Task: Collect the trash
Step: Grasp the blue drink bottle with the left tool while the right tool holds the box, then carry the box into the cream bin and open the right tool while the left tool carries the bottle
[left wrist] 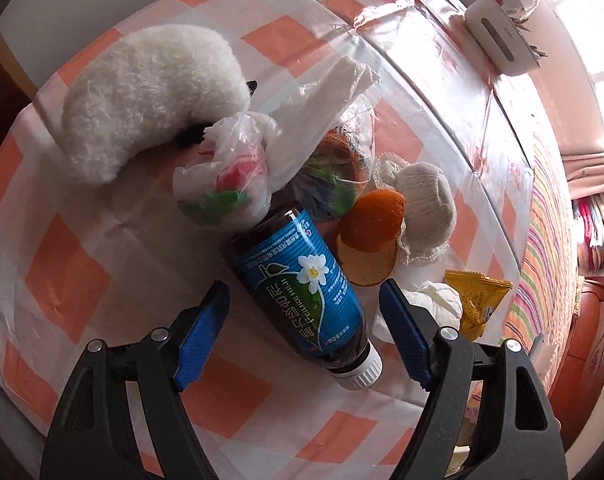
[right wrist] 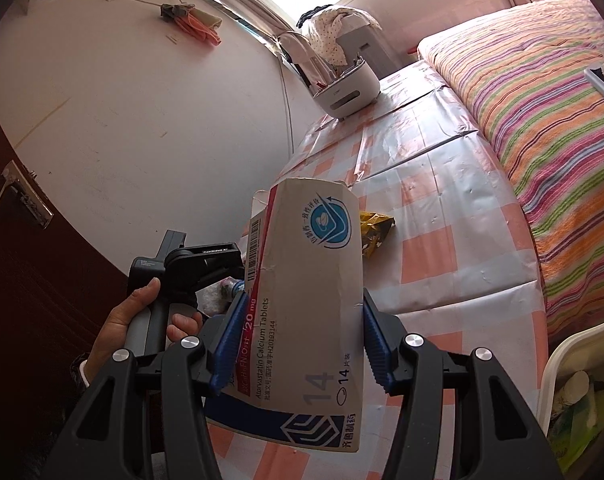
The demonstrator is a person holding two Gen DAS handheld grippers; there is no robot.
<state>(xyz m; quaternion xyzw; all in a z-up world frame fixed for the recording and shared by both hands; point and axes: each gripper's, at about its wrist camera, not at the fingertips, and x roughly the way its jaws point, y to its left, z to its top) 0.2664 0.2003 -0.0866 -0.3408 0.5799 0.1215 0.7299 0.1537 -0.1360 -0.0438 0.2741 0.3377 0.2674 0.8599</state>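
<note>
The bottle [left wrist: 302, 284] lies on its side on the checked table [left wrist: 70, 264], white cap toward the camera, between the wide-apart pads of the left gripper [left wrist: 304, 304], which touch nothing; they straddle it across its width, evidently lined up for a pinch on the body. Packed against its far end are a knotted plastic bag [left wrist: 222, 178], a second bag [left wrist: 334, 172], an orange peel [left wrist: 372, 236] and a small cloth pouch [left wrist: 424, 210], with a tissue [left wrist: 442, 306] and a yellow wrapper [left wrist: 476, 298] to the right and a white plush toy [left wrist: 142, 96] to the left. The right gripper [right wrist: 300, 340] is clamped on a flattened tablet box [right wrist: 310, 300], carried clear of the table, presumably for disposal. Only the right view shows the hand [right wrist: 142, 320] on the left gripper's handle and a bin [right wrist: 554, 364] at the near right edge; only the left view shows the bottle and its clutter.
</note>
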